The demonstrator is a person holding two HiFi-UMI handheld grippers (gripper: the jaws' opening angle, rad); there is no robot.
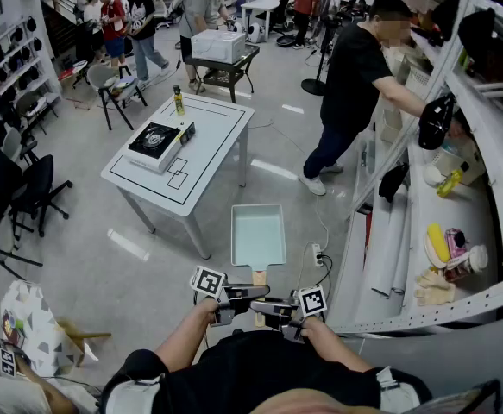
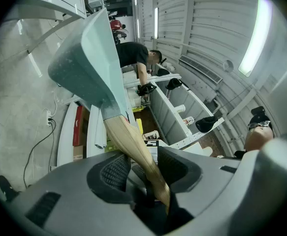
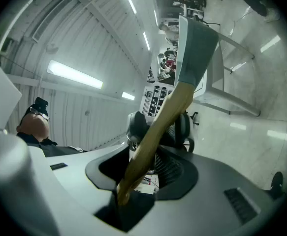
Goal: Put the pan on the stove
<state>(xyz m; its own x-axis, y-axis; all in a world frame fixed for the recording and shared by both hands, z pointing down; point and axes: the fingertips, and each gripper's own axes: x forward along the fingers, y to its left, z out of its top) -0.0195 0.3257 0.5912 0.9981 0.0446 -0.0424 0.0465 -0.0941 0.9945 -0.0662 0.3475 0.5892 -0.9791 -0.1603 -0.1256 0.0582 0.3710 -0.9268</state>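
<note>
Closest to you, your left gripper (image 1: 239,298) and right gripper (image 1: 273,310) meet from either side, and both sets of fingers are clenched on the light wooden handle (image 1: 258,276) of the pale teal rectangular pan (image 1: 258,235). The pan is level in the air over the grey floor (image 1: 104,231), showing its plain, shallow inside. To your right, a white shelf rack (image 1: 380,257) carries pale gloves (image 1: 432,287) and a yellow bottle (image 1: 448,182). Farther off, well apart from the pan, stands the white surface (image 1: 208,158) marked with black lines. The square black-and-white portable stove (image 1: 156,141) sits on its left part, and a small yellow bottle (image 1: 179,102) stands near its far edge. People stand beyond it in the room.
</note>
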